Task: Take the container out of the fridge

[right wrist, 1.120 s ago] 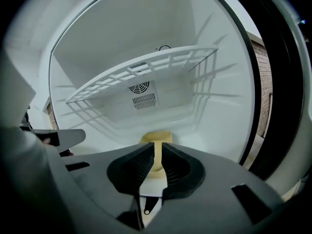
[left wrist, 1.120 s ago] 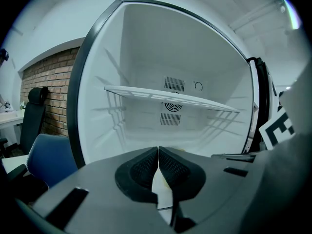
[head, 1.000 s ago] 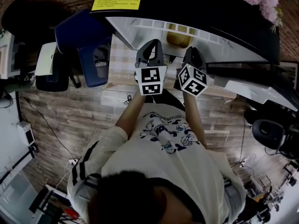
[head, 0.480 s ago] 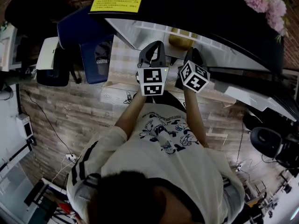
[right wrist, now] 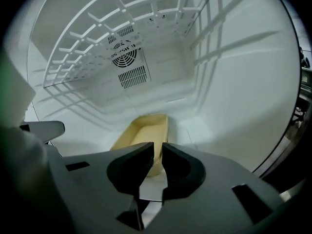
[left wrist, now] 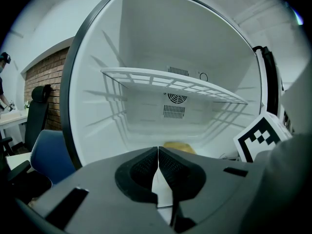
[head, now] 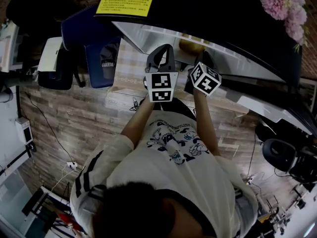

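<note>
A shallow yellow container (right wrist: 142, 137) lies on the floor of the open white fridge (right wrist: 229, 82), empty as far as I can see. In the head view the container (head: 190, 45) shows just past the grippers. My right gripper (right wrist: 157, 146) points down at its near end, jaws almost together with a thin slit and nothing between them. My left gripper (left wrist: 158, 148) is shut and empty at the fridge mouth, and only a sliver of the container (left wrist: 180, 146) shows over it. In the head view the left gripper (head: 162, 51) and right gripper (head: 204, 56) are side by side.
A white wire shelf (left wrist: 170, 81) spans the fridge above the container, with a fan vent (right wrist: 125, 54) on the back wall. The right gripper's marker cube (left wrist: 261, 135) is close on my left gripper's right. A blue chair (head: 91, 43) stands left of the fridge.
Both grippers have edged a little farther toward the fridge opening, the right one more. Neither has taken hold of anything.
</note>
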{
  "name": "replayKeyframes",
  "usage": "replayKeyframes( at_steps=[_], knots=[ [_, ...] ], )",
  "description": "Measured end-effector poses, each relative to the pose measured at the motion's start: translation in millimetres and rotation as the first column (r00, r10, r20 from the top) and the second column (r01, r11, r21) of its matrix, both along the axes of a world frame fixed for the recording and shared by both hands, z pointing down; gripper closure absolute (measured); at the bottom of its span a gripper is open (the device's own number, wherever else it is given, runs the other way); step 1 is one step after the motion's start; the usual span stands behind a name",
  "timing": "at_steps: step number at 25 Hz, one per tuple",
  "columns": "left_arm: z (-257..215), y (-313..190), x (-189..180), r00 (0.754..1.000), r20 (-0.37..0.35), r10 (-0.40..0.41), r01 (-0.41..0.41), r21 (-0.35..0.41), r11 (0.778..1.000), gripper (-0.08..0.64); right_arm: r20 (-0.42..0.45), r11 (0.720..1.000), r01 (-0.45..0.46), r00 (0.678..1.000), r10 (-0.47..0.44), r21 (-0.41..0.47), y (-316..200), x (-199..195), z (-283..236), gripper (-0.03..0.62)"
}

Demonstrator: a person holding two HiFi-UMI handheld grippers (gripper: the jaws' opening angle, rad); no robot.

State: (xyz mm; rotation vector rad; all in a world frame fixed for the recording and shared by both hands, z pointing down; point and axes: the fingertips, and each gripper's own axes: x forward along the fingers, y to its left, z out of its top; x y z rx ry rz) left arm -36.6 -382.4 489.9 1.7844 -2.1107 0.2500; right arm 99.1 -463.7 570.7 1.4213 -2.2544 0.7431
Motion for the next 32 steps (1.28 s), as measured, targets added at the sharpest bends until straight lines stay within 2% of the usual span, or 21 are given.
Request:
replayKeyframes(
  at_steps=[6, 10, 13, 21, 27, 32],
  knots=[
    [2.1, 0.7, -0.3, 1.000, 0.002, -0.004, 0.004, -0.007, 1.000, 0.540, 0.018, 0.999, -0.031, 0.999, 0.031, -0.037, -6.5, 0.6, 10.9, 0.548],
    [3.1, 1.9, -2.3, 1.000, 0.004, -0.011, 0.011, -0.010, 1.000, 0.540, 0.000, 0.998, -0.039, 0.999, 0.040, -0.049, -10.3, -0.3, 10.1, 0.543],
    [3.6, 3.0, -3.5, 1.000, 0.004, -0.017, 0.017, -0.011, 1.000, 0.540, 0.008, 0.993, -0.048, 0.999, 0.049, -0.104, -10.7, -0.9, 15.1, 0.459],
    [5.3, 7.1, -8.2, 0.999, 0.005, -0.041, 0.041, -0.018, 0.999, 0.540, 0.005, 0.990, -0.058, 0.998, 0.059, -0.130, -15.9, -1.2, 20.9, 0.463],
    [7.8, 9.3, -8.5, 0.998, 0.001, -0.059, 0.059, -0.023, 0.998, 0.540, -0.034, 0.988, -0.068, 0.997, 0.064, -0.138, -20.1, -2.9, 25.6, 0.529],
    [8.9, 10.4, -10.2, 0.997, -0.003, -0.080, 0.079, -0.024, 0.997, 0.540, -0.063, 0.985, -0.082, 0.995, 0.073, -0.151, -19.7, -1.8, 28.4, 0.545]
  ],
)
